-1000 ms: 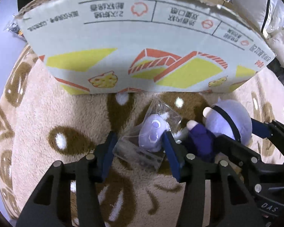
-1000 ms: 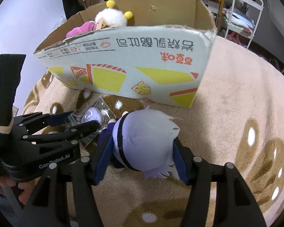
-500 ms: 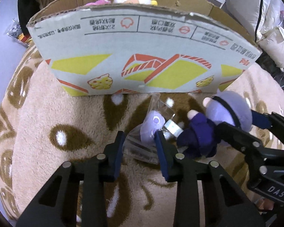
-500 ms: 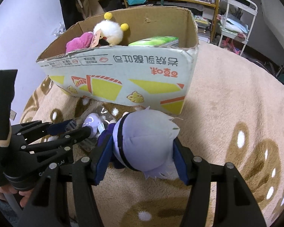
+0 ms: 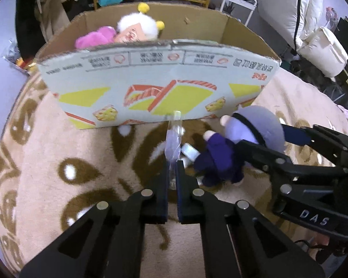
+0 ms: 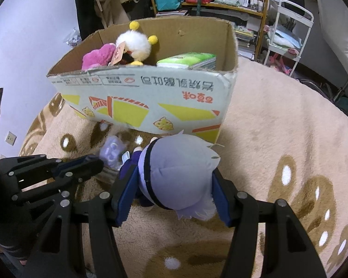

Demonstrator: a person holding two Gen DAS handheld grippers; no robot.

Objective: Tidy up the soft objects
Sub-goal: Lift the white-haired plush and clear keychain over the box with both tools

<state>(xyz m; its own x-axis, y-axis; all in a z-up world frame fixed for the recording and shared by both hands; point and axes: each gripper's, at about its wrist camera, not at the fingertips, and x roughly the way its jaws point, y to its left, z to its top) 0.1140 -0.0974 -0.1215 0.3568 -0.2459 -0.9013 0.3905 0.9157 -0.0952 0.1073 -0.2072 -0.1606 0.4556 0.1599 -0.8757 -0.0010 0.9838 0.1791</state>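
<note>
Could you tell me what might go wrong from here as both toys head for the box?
The left hand-held gripper pinches only the clear bag's thin edge, so the bagged toy could slip out. The right hand-held gripper squeezes only the plush doll's head; its dangling body may catch the cardboard box's tall near wall.

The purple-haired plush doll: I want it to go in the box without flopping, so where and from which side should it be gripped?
Grip the purple-haired plush doll across its big round head, coming from above and behind, as the right gripper does now. The head is the widest, firmest part; the small dark body hangs limp below and would slip.
</note>
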